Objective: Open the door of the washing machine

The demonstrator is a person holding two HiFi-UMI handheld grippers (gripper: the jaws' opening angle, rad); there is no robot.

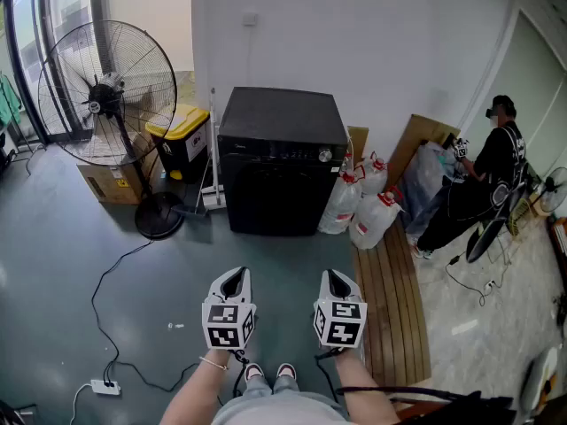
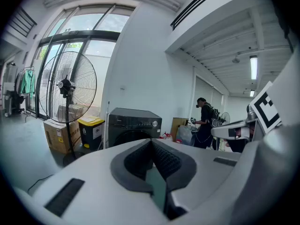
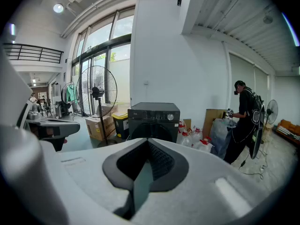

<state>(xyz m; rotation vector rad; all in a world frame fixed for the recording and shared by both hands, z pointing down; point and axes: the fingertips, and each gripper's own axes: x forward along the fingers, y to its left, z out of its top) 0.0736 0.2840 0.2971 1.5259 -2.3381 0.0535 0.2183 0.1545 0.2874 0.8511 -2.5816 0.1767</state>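
Against wall (image 1: 372,51), washing machine (image 1: 282,162) stands well beyond left claw (image 1: 235,278) and right claw (image 1: 336,279), both closed.

The left gripper (image 1: 234,281) and right gripper (image 1: 337,282) are held side by side, a little apart, in front of the body and pointing forward and slightly down. Each gripper's jaws are pressed together with nothing between them. Both bare forearms (image 1: 197,388) reach forward, roughly parallel.

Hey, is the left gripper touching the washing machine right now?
Apart. The head view shows a stretch of bare floor between the left gripper and the washing machine.
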